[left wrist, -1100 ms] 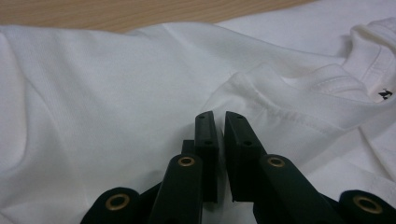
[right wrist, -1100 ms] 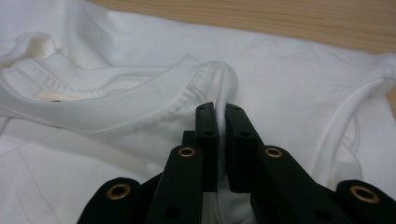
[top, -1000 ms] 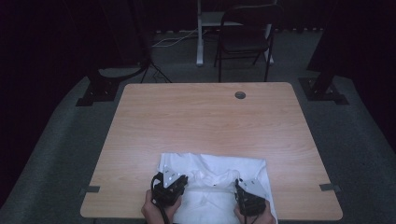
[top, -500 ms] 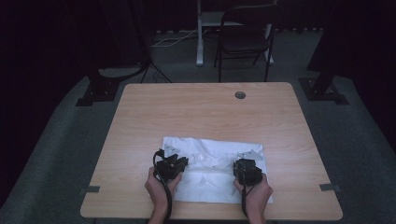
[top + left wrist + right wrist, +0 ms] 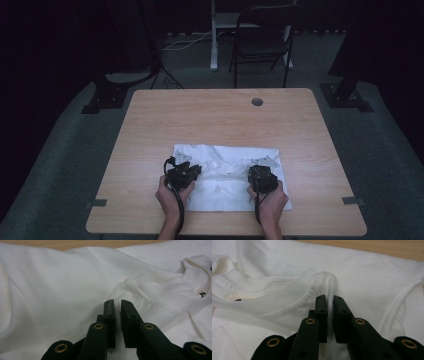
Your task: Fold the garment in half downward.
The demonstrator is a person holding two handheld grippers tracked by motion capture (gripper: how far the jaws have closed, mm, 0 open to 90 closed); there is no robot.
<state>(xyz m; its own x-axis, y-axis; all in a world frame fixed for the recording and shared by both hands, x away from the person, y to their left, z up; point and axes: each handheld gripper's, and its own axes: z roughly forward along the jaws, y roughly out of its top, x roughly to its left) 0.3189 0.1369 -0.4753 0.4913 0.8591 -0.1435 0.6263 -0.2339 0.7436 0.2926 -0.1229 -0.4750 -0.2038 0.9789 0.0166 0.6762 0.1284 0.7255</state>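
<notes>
Both hands have pushed forward, spreading the white cotton T-shirt [image 5: 227, 175] flatter on the wooden worktop [image 5: 220, 115]. Left hand-held gripper [image 5: 117, 305] and right hand-held gripper [image 5: 330, 301] are pinching its fabric, so folding is going on.

This looks like a darkened recording studio or lab. A plain wooden table [image 5: 225, 120] with a cable hole [image 5: 257, 102] near its far edge stands on grey carpet [image 5: 65, 150], ringed by black stand bases [image 5: 107, 95]. Beyond the far edge stands a folding chair [image 5: 262, 45], with loose cables [image 5: 187, 42] on the floor.
</notes>
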